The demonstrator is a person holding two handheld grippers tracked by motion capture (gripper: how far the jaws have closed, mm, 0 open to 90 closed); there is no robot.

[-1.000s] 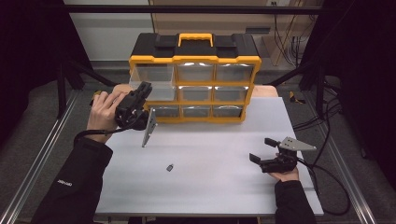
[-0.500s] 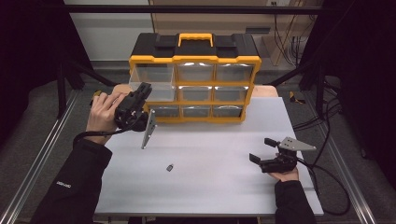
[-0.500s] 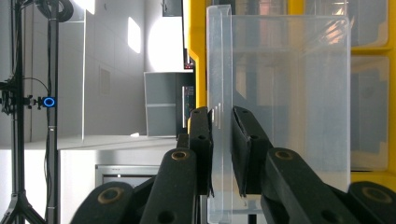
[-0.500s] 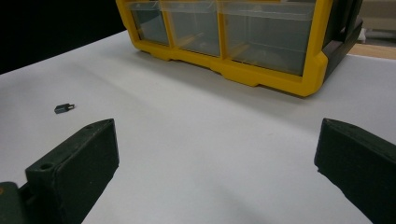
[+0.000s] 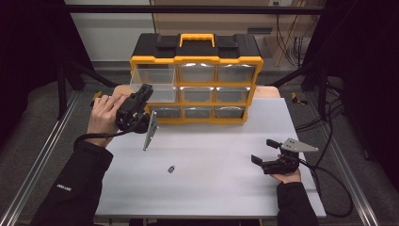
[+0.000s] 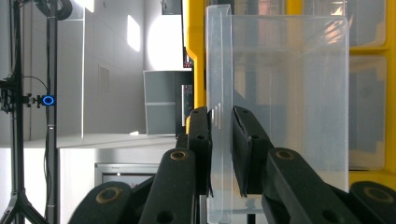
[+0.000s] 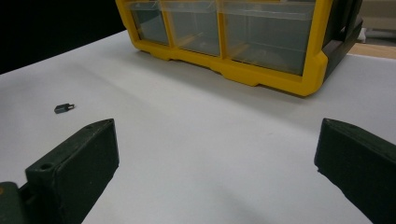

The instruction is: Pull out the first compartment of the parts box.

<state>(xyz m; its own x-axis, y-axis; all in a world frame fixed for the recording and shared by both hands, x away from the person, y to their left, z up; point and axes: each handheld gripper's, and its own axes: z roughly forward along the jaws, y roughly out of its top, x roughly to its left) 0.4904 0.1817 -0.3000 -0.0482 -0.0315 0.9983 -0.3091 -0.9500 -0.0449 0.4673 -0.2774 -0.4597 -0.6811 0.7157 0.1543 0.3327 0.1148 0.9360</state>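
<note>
We see the left gripper (image 5: pixel 143 94) clamped on the front wall of a clear plastic drawer (image 5: pixel 153 84), its black jaws pinching that thin, glossy pane from both sides. In the left gripper view (image 6: pixel 223 140) the pane runs up between the jaws as a smooth see-through sheet with a rounded rim.

The drawer is a boxy, open-topped tray. It sits in the top-left slot of the yellow and black organizer (image 5: pixel 196 80) and sticks out partway toward the person, so its long axis runs from the cabinet's face out over the table (image 5: pixel 216 188). The organizer is hard plastic, with a yellow frame, a black lid, a yellow handle and rows of clear drawers.

The right gripper (image 5: pixel 263 153) rests low on the matte white table, jaws spread wide with nothing between them. A small dark part (image 5: pixel 171 168) lies alone on the table, well apart from both grippers.
</note>
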